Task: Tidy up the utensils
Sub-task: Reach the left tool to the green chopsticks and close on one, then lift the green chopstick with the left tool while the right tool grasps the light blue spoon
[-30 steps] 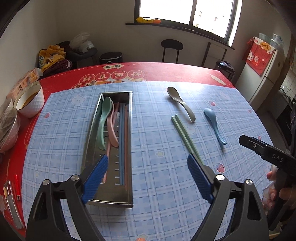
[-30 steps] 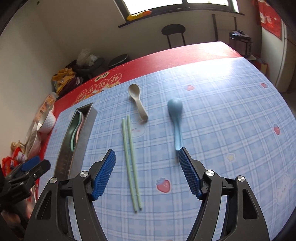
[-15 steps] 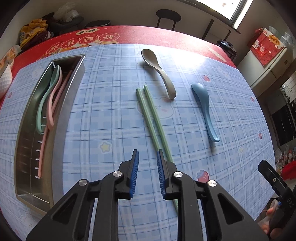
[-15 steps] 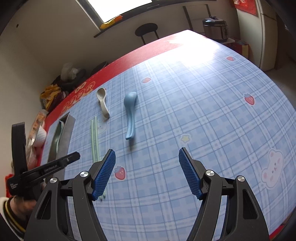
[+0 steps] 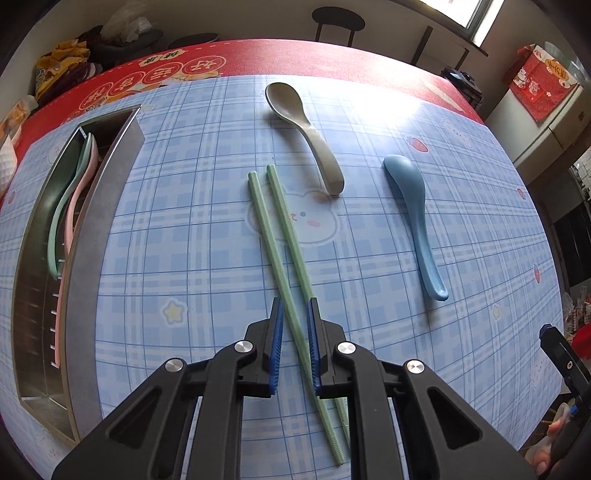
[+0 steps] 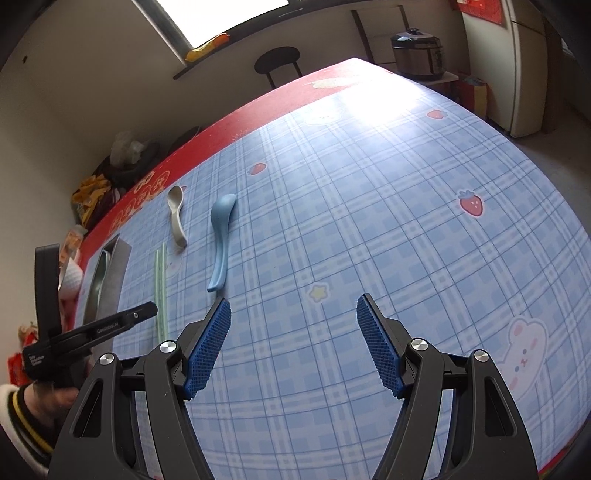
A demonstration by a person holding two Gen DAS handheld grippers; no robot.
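Note:
Two green chopsticks (image 5: 280,236) lie side by side on the blue checked tablecloth; they also show in the right wrist view (image 6: 160,284). My left gripper (image 5: 295,332) sits low over their near part, its blue pads narrowed around them with a small gap still showing. A beige spoon (image 5: 306,129) and a blue spoon (image 5: 413,218) lie to the right. The steel utensil tray (image 5: 96,221) at the left holds green and pink utensils. My right gripper (image 6: 293,343) is open and empty over bare cloth.
A white bowl (image 6: 70,277) stands past the tray at the table's left edge. A black stool (image 5: 338,20), a window and a rice cooker (image 6: 417,51) are beyond the table. The table's right edge drops off near the fridge (image 5: 546,125).
My left gripper has moved from above the tray to the chopsticks, narrowed its jaws and come down around them. My right gripper has swung right, away from the utensils, still open.

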